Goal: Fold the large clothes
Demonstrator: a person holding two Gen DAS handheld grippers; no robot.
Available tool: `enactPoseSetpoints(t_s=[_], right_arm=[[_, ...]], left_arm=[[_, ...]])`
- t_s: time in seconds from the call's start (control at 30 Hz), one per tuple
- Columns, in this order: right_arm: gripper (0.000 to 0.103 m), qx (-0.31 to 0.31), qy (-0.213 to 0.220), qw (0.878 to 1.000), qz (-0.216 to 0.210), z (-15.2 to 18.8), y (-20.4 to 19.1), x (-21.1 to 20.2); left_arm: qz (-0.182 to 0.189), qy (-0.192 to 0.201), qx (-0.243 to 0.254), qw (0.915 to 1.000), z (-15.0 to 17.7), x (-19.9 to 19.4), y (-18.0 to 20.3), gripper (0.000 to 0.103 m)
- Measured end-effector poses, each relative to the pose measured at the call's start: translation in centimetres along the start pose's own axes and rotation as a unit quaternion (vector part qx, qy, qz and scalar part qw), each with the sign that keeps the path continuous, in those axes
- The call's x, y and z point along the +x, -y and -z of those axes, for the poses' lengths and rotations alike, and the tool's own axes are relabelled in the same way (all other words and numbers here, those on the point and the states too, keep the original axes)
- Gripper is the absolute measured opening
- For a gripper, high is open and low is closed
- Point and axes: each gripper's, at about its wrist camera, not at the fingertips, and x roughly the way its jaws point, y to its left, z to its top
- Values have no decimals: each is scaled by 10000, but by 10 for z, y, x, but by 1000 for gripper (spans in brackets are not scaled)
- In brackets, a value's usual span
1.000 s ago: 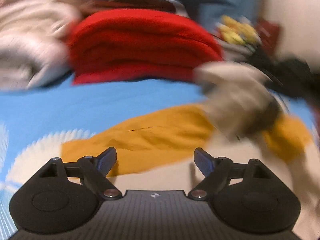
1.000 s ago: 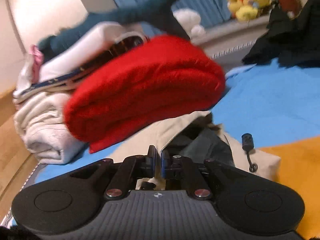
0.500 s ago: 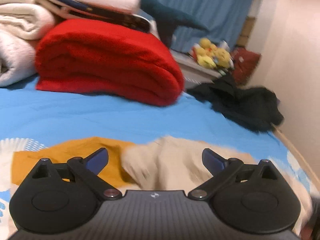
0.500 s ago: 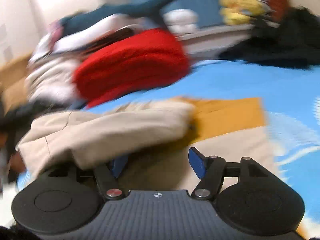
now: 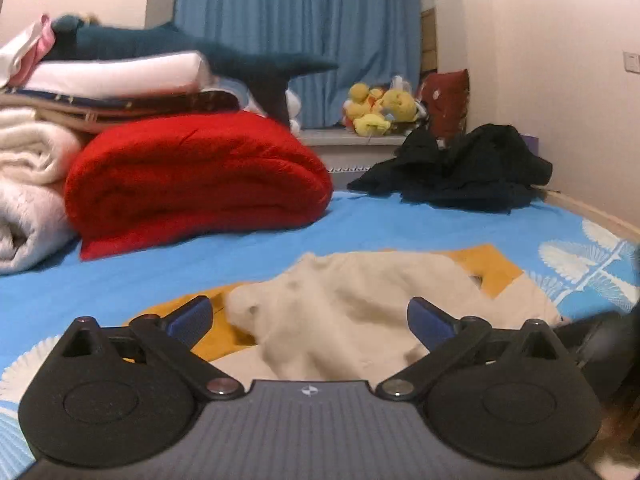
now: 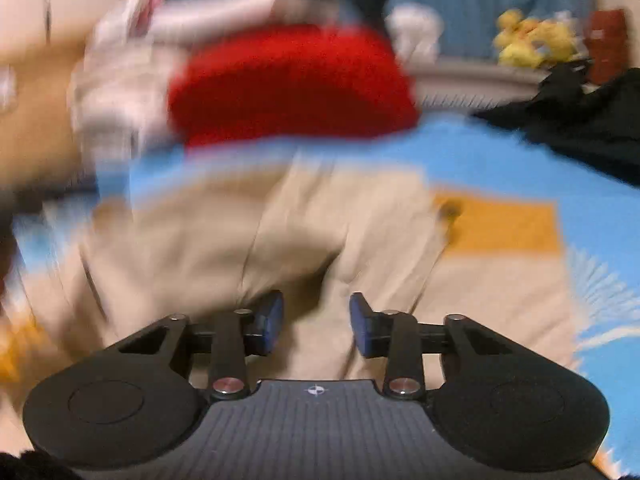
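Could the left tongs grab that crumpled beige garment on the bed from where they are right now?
Probably yes. The left tongs stand wide open just above the beige garment, which lies bunched on the bed right ahead of them. Nothing sits in between; the red blanket is farther back.

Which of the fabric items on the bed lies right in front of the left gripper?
The beige garment, crumpled on the bedspread between the open fingers; the red blanket and black clothes lie farther back.
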Motion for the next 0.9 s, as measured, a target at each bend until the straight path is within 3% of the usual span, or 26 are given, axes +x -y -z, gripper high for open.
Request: enactPoseSetpoints(t_s=[0.03, 0.07, 0.13, 0.2, 0.3, 0.37, 0.4, 0.53, 0.63, 0.7, 0.8, 0.9], right_arm=[[37, -183, -194, 9996, 134, 13, -10, 16], [37, -439, -102, 9984, 338, 23, -21, 22], [37, -1032, 136, 9926, 623, 30, -39, 24], [43, -1006, 36, 9927, 659, 25, -42, 15], [53, -1016, -120, 9927, 636, 30, -35, -22], [84, -1408, -390, 9837, 1050, 39, -34, -31], [85, -1493, -355, 9809, 1193, 49, -29, -44], [87, -756, -68, 9882, 1333, 63, -21, -126], [93, 177, 376, 9915, 1235, 83, -18, -206], [93, 518, 401, 9893, 1304, 103, -23, -243], [94, 1000, 525, 9842, 1362, 136, -33, -286], [94, 1427, 486, 9800, 1298, 167, -31, -318]], left_arm=[[-102, -338, 214, 9991, 8, 11, 13, 103], [-214, -816, 546, 9949, 22, 29, 26, 103], [-705, -1506, 1314, 9773, 58, 57, 43, 103], [-858, -1313, 1359, 9782, 68, 47, 42, 103], [-1079, -1325, 1152, 9785, 54, 11, 34, 103], [-1147, -1163, 937, 9821, 51, -26, 28, 103], [-1146, -1134, 896, 9828, 52, -49, 25, 103], [-1451, -1002, 807, 9810, 61, -152, 20, 103], [-1735, -1074, 317, 9784, 65, -211, 19, 103], [-1502, -1295, -141, 9800, 63, -236, 15, 103], [-1722, -1201, -594, 9759, 70, -277, 15, 103], [-1713, -1381, -787, 9723, 88, -310, 17, 103]])
